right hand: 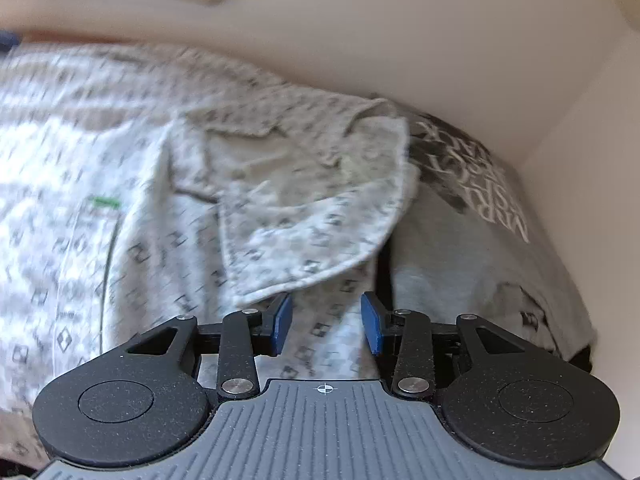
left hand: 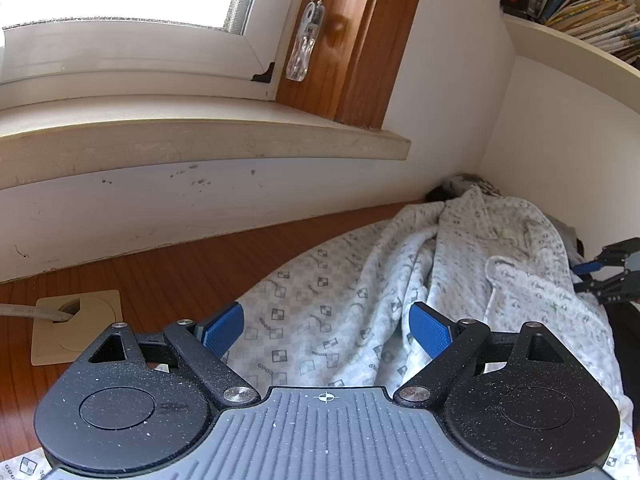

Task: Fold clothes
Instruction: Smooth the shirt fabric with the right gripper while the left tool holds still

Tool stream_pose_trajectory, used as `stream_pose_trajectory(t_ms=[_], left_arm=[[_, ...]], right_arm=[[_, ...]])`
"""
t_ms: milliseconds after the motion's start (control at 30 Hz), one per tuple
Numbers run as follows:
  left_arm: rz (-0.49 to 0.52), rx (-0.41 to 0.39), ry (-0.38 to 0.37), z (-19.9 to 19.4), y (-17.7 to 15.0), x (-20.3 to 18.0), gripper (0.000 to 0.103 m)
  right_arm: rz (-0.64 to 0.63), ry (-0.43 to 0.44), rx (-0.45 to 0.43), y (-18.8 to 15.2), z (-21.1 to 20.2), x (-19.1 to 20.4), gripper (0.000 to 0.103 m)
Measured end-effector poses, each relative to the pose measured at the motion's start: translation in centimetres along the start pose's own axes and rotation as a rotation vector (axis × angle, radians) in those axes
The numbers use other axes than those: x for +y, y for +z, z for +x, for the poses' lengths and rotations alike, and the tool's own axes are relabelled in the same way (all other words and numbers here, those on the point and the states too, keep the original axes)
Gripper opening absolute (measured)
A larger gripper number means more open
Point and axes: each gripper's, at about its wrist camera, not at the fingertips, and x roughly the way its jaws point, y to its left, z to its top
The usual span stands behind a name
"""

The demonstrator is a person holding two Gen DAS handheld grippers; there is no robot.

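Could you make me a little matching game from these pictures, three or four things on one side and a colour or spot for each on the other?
Things:
1. patterned shirt
2. grey T-shirt
3. cable cover plate
4. books

Descriptions:
A. on a shelf, upper right
B. in the corner, printed with lettering
C. set into the wooden desk, a cable running into it
D. white, with small checkered squares, crumpled

Pairs: 1-D, 2-B, 3-C, 4-A
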Motion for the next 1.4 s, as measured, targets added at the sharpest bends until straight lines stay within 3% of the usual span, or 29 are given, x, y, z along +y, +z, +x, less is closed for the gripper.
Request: stream_pose_trajectory(t_ms=[267, 400, 467, 567, 667, 867, 967, 1167, 1300, 1400], left_arm=[[0.0, 0.001, 0.0, 0.0, 0.0, -0.1, 0.091], [-0.002, 0.001, 0.0, 0.0, 0.0, 0.0, 0.091], [0.0, 0.002, -0.001, 0.1, 0.0, 0.0, 0.091], [0.003, 0.003, -0.001, 0.1, 0.0, 0.0, 0.091], [0.005, 0.004, -0.001, 0.1, 0.0, -0.1, 0.091], [0.007, 0.004, -0.001, 0.1, 0.0, -0.1, 0.091], [0.003, 0.004, -0.001, 0.1, 0.0, 0.0, 0.091], [0.006, 0.005, -0.001, 0.1, -0.1, 0.0, 0.091], [0.005, 0.005, -0.001, 0.1, 0.0, 0.0, 0.091], [0.004, 0.006, -0.001, 0.1, 0.0, 0.0, 0.091]], right_arm=[[0.075, 0.062, -0.069, 2.9, 1.1, -0.4, 0.043], [0.121, -0.027, -0.161, 5.2, 2.7, -1.5, 0.04], [0.165, -0.123, -0.227, 6.2, 3.4, -2.4, 0.038], [0.199, -0.071, -0.234, 7.2, 3.5, -3.7, 0.038], [0.148, 0.003, -0.221, 6.7, 2.7, -3.9, 0.04], [0.016, 0.039, -0.152, 3.8, 0.6, -3.0, 0.04], [-0.105, 0.028, -0.1, 2.4, -0.2, -1.9, 0.047], [-0.325, -0.01, 0.002, 0.5, 0.4, 0.5, 0.047], [-0.528, -0.056, 0.035, -0.4, 1.2, 2.7, 0.047], [-0.596, -0.082, 0.029, -0.5, 2.0, 3.7, 0.047]])
